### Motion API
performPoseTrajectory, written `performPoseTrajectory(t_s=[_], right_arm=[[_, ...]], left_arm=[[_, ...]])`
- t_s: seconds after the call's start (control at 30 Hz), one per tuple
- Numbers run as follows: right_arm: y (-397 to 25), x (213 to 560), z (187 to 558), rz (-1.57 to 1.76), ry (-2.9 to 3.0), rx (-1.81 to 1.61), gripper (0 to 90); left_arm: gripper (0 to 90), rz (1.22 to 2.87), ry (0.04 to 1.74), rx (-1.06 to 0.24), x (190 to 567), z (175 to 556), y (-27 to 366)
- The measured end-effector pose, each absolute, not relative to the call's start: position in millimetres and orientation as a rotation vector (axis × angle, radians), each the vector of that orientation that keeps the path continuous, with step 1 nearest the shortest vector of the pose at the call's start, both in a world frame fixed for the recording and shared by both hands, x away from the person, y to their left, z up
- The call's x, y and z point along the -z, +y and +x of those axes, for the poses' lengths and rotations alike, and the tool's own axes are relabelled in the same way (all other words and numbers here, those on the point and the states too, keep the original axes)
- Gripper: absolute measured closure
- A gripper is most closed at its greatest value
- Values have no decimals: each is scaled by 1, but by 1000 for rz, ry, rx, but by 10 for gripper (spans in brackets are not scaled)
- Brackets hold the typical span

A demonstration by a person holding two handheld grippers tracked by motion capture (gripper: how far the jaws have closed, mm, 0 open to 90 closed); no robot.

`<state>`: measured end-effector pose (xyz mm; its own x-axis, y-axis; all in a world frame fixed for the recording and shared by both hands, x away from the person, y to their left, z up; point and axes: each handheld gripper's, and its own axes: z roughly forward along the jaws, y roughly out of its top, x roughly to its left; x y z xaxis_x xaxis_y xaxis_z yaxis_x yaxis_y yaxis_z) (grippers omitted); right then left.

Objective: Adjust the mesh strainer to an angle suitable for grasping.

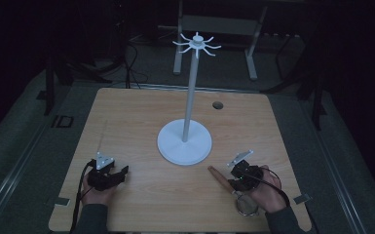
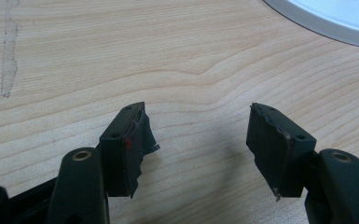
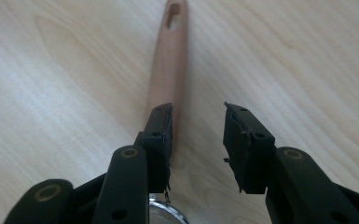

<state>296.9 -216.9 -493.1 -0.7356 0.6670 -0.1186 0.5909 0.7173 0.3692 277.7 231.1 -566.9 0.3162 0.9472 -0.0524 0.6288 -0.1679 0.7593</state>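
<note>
Wooden-handled strainer [image 1: 226, 183] is seen flat on the desk [image 1: 141, 117] at front right, handle [image 3: 168, 70] running away from the right gripper [image 3: 198, 140] toward the white stand [image 1: 184, 141]. Right gripper's jaws are parted, nothing held; handle is offset under its left jaw, not centred. Left gripper [image 2: 198, 140] is spread wide, empty, well apart. Right is nearer.

High view overhead, far, faces forward-down on table [image 1: 126, 112]; gripper views low, close — wooden handle [image 3: 168, 60] ahead of right jaws, shared with high view.
</note>
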Motion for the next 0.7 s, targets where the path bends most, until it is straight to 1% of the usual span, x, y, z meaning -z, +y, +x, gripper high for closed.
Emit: performPoseTrajectory(t_s=[0.2,0.4,0.7], right_arm=[[-208,499,290,969,2738,-393,586],[-205,511,295,1012,2782,-310,603],[-206,516,303,1095,2815,-251,611]], left_arm=[[388,1888,1394,-581,567,278,231],[388,1889,1394,-581,567,278,231],[387,1887,1395,-582,567,278,231]])
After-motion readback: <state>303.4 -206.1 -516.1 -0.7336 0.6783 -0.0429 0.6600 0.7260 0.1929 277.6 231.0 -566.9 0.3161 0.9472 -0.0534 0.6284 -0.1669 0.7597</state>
